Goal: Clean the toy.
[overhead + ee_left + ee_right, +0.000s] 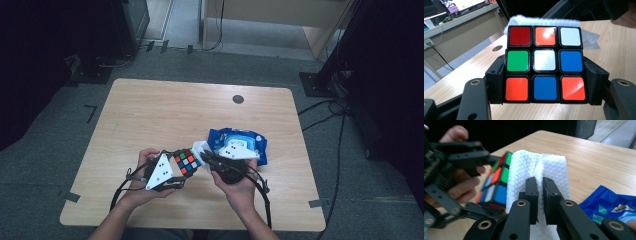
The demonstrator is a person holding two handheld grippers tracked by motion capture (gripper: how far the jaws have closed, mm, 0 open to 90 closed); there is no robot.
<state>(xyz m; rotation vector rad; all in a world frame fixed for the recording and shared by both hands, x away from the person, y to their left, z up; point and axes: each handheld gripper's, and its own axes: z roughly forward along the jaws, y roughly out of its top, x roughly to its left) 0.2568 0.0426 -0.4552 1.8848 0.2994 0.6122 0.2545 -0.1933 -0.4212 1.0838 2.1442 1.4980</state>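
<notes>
Wooden table [150,115] below; left gripper [544,82] jaws clamped on the cube [545,63], right gripper [540,195] jaws pinching a white wipe [536,167] against it; push hard and the cube may twist loose.

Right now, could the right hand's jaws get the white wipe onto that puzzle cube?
Probably yes: the right gripper pinches the wipe right beside the cube, which the left gripper holds up, nothing between them.

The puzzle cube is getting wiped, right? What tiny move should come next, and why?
Probably slide the white wipe across the cube's side. The left gripper is shut on the cube, holding it above the table, and the right gripper pinches the wipe, which sits right against the cube, so rubbing seems the likely next step.
</notes>
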